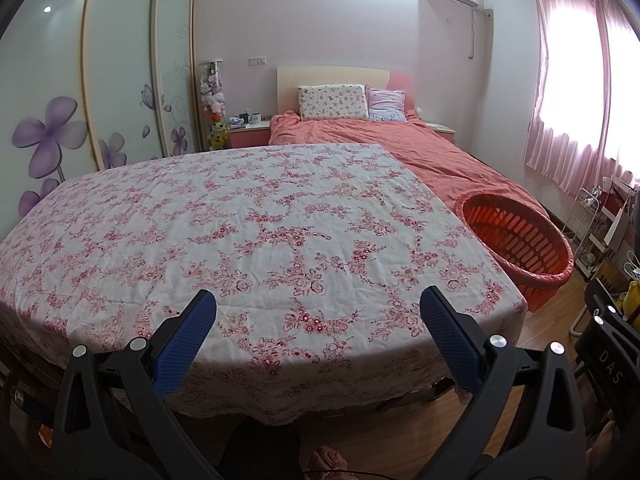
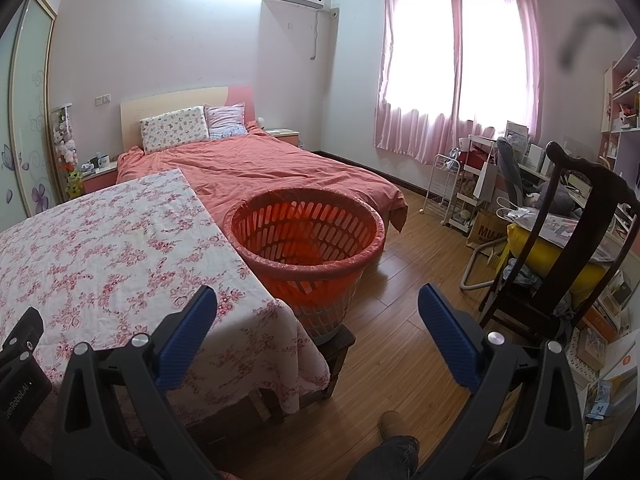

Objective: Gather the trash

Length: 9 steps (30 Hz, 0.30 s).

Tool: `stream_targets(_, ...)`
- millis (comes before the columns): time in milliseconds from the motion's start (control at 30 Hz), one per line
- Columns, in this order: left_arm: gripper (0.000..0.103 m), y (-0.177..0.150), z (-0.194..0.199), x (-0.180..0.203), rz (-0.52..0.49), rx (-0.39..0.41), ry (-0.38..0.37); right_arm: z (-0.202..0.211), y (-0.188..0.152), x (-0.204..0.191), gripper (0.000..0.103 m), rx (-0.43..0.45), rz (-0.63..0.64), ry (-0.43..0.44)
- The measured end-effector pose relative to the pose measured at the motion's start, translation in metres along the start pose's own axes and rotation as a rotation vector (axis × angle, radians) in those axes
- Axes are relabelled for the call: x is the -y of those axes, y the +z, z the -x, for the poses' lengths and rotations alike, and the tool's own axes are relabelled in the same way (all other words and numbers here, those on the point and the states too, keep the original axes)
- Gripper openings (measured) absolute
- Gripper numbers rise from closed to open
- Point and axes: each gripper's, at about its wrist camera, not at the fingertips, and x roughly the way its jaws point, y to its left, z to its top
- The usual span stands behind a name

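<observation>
An orange slatted basket (image 2: 304, 236) lined with a clear bag stands on a small dark stool at the right end of the table; the left wrist view has the basket (image 1: 520, 240) at its right. A flower-patterned cloth covers the table (image 1: 248, 232), and no trash shows on it. My left gripper (image 1: 318, 312) hangs open above the table's near edge, nothing between its blue pads. My right gripper (image 2: 318, 308) is open too, held over the table's right corner and the floor, short of the basket. The table (image 2: 100, 248) fills the left of the right wrist view.
A bed with a salmon cover (image 2: 260, 168) lies behind the table and basket. A dark wooden chair (image 2: 560, 248) piled with bags stands at the right beside a cluttered desk and a white wire rack (image 2: 448, 188). Wooden floor (image 2: 400, 280) lies between. A person's foot (image 2: 394, 426) is below.
</observation>
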Motion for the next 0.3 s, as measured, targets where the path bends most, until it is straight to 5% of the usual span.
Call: stream_targets(300, 0.1, -0.0011, 0.0002, -0.0023, -0.002, -0.002, -0.002, 0.0, 0.0007, 0.0006, 0.098, -0.001, -0.001, 0.001)
